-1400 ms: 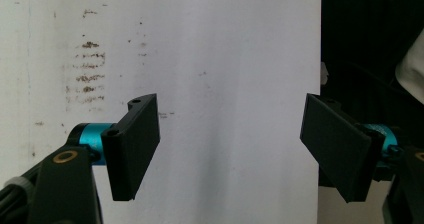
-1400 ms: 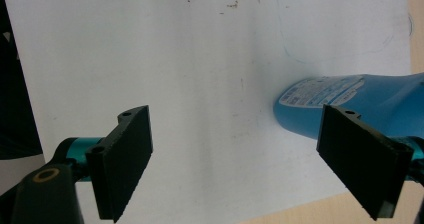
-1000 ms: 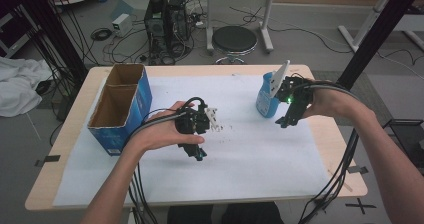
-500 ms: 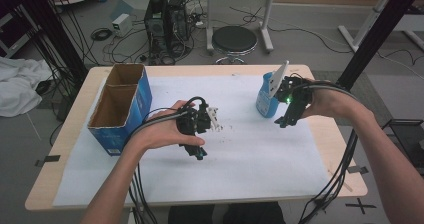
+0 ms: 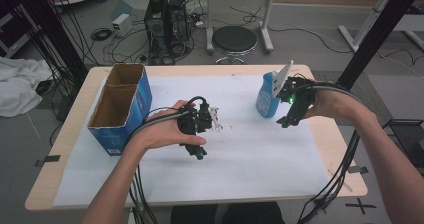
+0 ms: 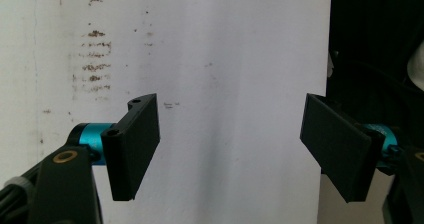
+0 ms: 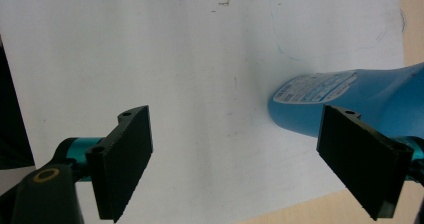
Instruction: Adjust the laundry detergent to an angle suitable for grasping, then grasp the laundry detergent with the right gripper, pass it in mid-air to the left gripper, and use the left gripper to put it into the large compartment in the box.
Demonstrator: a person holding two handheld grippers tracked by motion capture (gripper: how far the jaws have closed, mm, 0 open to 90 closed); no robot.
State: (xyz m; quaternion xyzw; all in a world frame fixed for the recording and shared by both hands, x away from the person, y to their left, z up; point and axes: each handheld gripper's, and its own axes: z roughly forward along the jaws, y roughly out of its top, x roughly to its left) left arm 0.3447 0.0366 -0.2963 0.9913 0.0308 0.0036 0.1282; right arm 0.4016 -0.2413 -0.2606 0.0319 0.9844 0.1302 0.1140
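High view, table (image 5: 345,179): a light wooden top under a white paper sheet (image 5: 250,174).
High view, landmark: a blue bottle (image 5: 267,100) stands upright on the sheet toward the table's far right, a pale grey plate rising just above it.
High view, right gripper (image 5: 289,118): held in the person's right hand (image 5: 327,103) just right of the bottle, tipped down toward the sheet, a green light glowing on its body; the jaw gap is too small to judge here.
High view, left gripper (image 5: 196,151): held in the left hand (image 5: 167,131) well to the left of the bottle, near the sheet's middle, pointing toward the person.
High view, box (image 5: 122,109): an open blue cardboard box with two compartments, far left of the bottle, at the sheet's left edge.
Left gripper view, jaws: spread wide, nothing between them; white sheet with faint brown specks (image 6: 92,64) lies beyond.
Right gripper view, jaws: spread wide and empty.
Right gripper view, bottle (image 7: 350,101): its blue body and label sit beyond the right-hand jaw, partly hidden by it, not between the jaws.
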